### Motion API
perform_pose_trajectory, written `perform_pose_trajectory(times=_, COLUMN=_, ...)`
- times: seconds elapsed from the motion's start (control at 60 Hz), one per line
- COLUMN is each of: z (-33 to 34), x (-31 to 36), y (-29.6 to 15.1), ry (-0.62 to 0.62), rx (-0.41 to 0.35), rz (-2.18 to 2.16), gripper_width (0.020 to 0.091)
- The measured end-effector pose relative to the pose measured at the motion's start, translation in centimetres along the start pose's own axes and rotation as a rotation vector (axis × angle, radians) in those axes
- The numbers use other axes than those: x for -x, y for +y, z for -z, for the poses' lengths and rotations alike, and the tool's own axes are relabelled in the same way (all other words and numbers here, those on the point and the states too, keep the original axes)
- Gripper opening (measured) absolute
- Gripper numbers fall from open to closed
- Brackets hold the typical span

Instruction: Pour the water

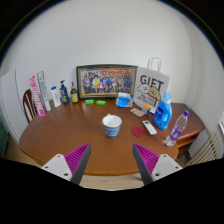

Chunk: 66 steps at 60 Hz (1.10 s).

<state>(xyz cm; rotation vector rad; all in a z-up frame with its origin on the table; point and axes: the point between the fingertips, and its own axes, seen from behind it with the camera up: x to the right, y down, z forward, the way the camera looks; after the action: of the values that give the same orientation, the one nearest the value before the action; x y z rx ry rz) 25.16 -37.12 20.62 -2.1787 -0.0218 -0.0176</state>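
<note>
The tongs (108, 163) are spread wide, holding nothing. The paper cup (112, 125) stands beyond them on the desk (60, 130); the water bottle (177, 127) lies off right (near the edge), so a careless reach could topple it.

I see even, soft indoor light with faint shadows under things on the round table (60, 130). The wide lens bows the table's edge and wall (110, 35) strongly; small details look slightly soft, perhaps blur.
</note>
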Motion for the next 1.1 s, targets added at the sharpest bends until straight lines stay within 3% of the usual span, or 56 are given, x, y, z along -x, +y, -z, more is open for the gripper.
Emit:
perform_pose_trajectory(times=0.25, z=-4.1, x=-18.9, y=3.8, ry=0.134, rx=-0.004, rz=-0.03, gripper_width=0.0862)
perform_pose_trajectory(times=0.417, z=-8.6, x=-29.4, y=4.6, ry=0.169, rx=-0.046, rz=-0.084, gripper_width=0.0855)
perform_pose_trajectory(times=0.7, z=-18.9, x=-36.0, y=1.6, ry=0.103, rx=-0.183, rz=-0.078, gripper_width=0.0839)
perform_pose_trajectory(times=0.8, z=-21.2, x=-35.5, y=1.1, ry=0.087, rx=-0.204, rz=-0.079, gripper_width=0.073)
perform_pose_trajectory(times=0.85, z=-21.8, x=-35.9, y=0.8, ry=0.093, rx=-0.222, rz=-0.08, gripper_width=0.0619)
perform_pose_trajectory(times=0.883, z=-22.0, x=-36.5, y=0.7, ry=0.115, rx=-0.234, rz=-0.075, gripper_width=0.0504)
perform_pose_trajectory(times=0.967, z=-22.1, x=-36.3, y=0.5, ry=0.118, rx=-0.259, rz=-0.079, gripper_width=0.0477)
perform_pose_trajectory(times=1.1, z=-22.0, x=-36.5, y=0.7, ry=0.135, rx=-0.241, rz=-0.048, gripper_width=0.0344)
